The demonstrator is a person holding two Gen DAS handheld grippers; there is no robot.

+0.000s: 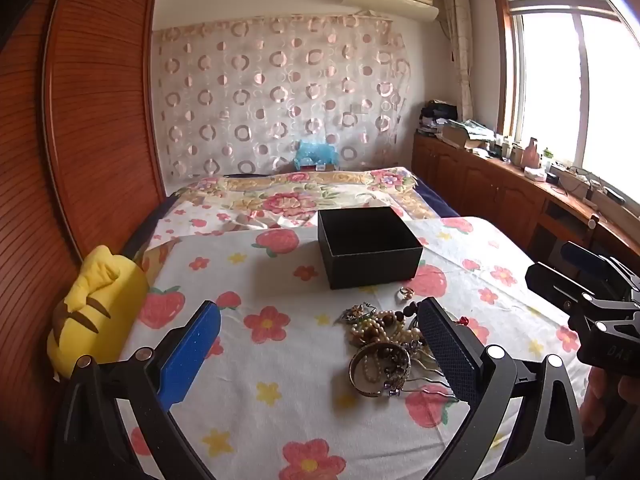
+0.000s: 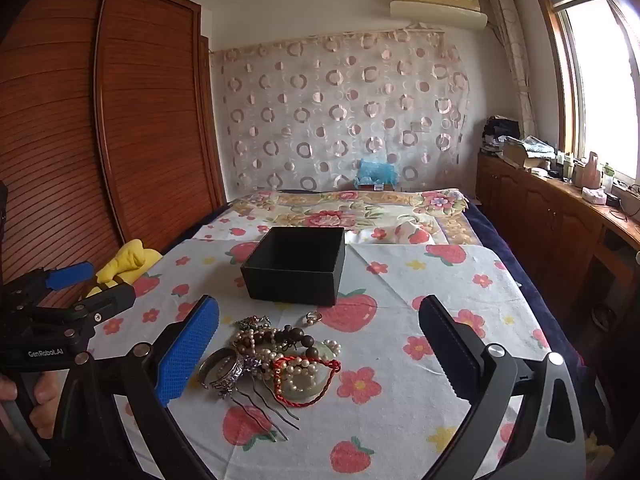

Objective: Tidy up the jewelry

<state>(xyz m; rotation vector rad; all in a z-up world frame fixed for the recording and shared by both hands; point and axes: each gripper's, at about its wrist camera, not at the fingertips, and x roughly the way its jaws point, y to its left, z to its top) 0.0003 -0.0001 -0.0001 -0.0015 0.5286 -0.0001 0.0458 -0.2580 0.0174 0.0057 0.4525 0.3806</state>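
Two tools, left tool (image 1: 320, 344) and right tool (image 2: 320, 352), are hovering wide and empty before the square black cardboard box (image 2: 296, 266), flanking the tangled pearl-and-bangle jewelry pile (image 2: 272, 356), seemingly awaiting sorting.

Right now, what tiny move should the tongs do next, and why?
Probably ease the right tongs down over the silver bangle at the near edge of the jewelry pile. Both tongs are wide open and hold nothing, the black box looks empty, and the bangle lies clear enough to pinch first.

Black left gripper (image 1: 320, 344), right gripper (image 2: 319, 340), blue ribbed pads, silver screws
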